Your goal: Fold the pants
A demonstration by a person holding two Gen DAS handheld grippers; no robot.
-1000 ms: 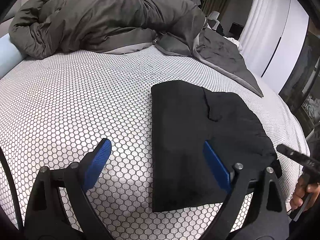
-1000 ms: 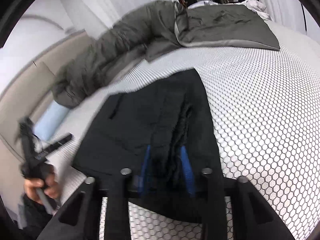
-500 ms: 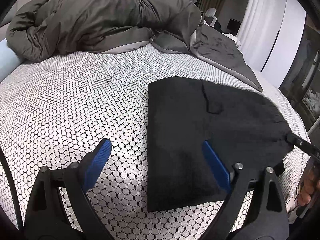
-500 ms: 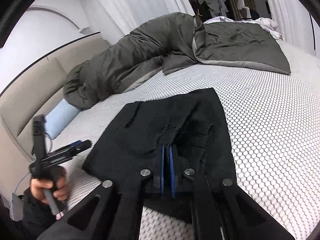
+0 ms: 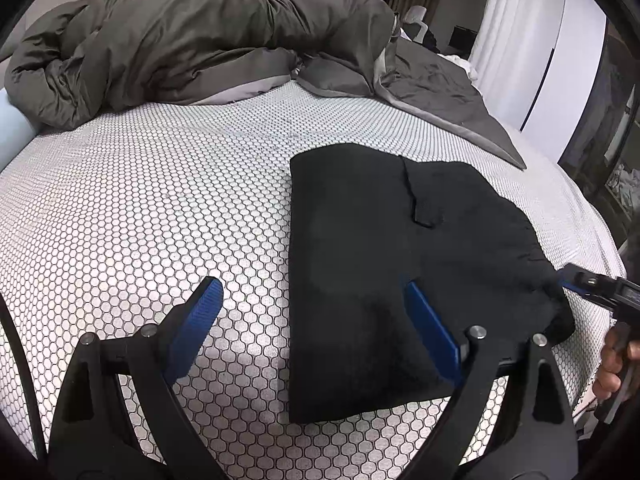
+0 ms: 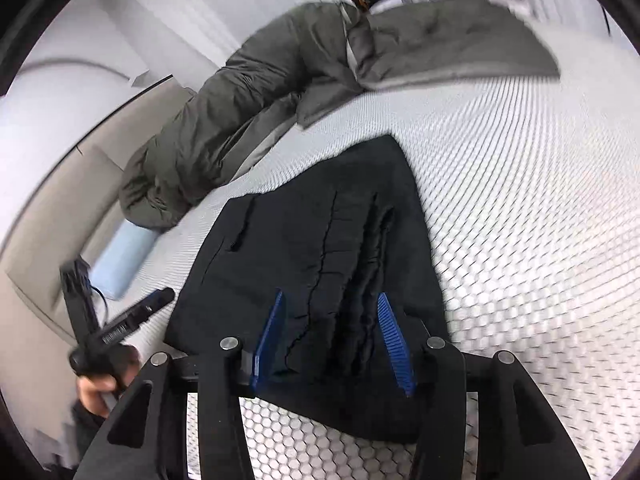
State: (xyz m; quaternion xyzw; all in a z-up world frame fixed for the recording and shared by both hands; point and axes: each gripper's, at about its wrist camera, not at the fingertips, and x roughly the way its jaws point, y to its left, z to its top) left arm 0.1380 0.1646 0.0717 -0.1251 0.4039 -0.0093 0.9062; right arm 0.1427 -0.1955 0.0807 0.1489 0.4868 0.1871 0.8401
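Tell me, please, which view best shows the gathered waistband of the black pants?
The right wrist view: the waistband lies wrinkled between the open right tool. The left wrist view shows it only at the pants' far right edge.

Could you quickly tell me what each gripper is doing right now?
Left gripper: open, holding nothing.
Right gripper: open over the black pants, gripping nothing.

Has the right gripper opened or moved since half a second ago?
Yes. The right gripper has opened and released the black pants; whether it shifted against the grey duvet is unclear.
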